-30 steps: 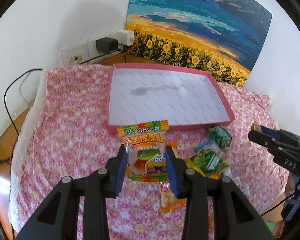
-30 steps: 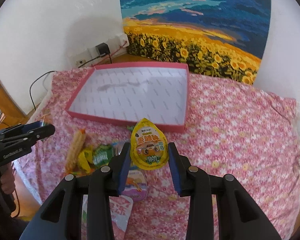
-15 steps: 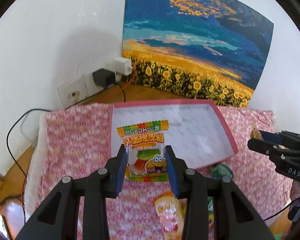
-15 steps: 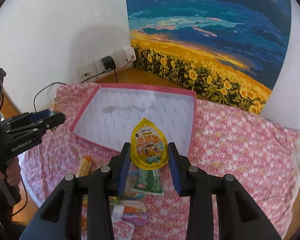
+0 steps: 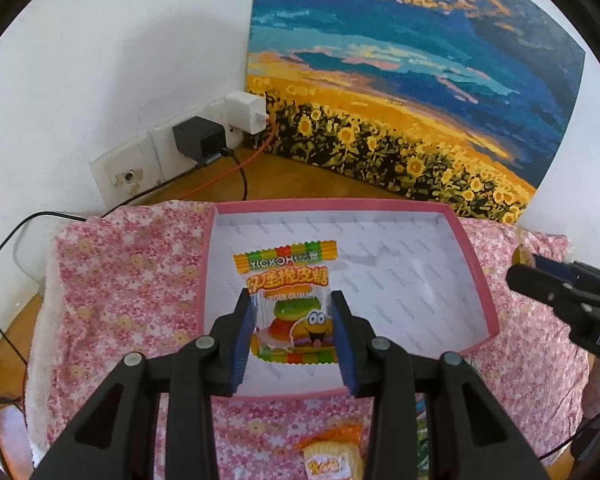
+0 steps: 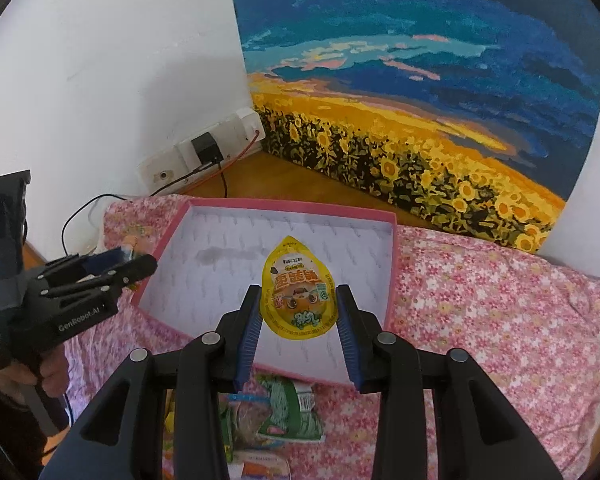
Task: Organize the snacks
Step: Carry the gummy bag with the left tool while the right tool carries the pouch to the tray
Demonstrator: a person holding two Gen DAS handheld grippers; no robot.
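My left gripper (image 5: 294,336) is shut on a burger gummy packet (image 5: 290,300), held above the near part of the pink-rimmed box (image 5: 476,268). My right gripper (image 6: 298,326) is shut on a yellow drop-shaped snack pouch (image 6: 298,288), which hangs over the box's white floor (image 6: 220,276). Each view shows the other gripper from the side: the right one (image 5: 564,284) at the box's right edge, the left one (image 6: 96,276) at its left wall. Loose snacks lie on the cloth in front of the box: an orange packet (image 5: 332,456) and green wrappers (image 6: 292,408).
A pink flowered cloth (image 6: 480,320) covers the surface. A sunflower painting (image 5: 420,92) leans on the white wall behind the box. Wall sockets with plugs and cables (image 5: 204,140) sit at the back left. A hand (image 6: 44,372) holds the left gripper's handle.
Both grippers have moved forward from the snack pile, carrying their packets over the box. The pile has slid toward the bottom of both views.
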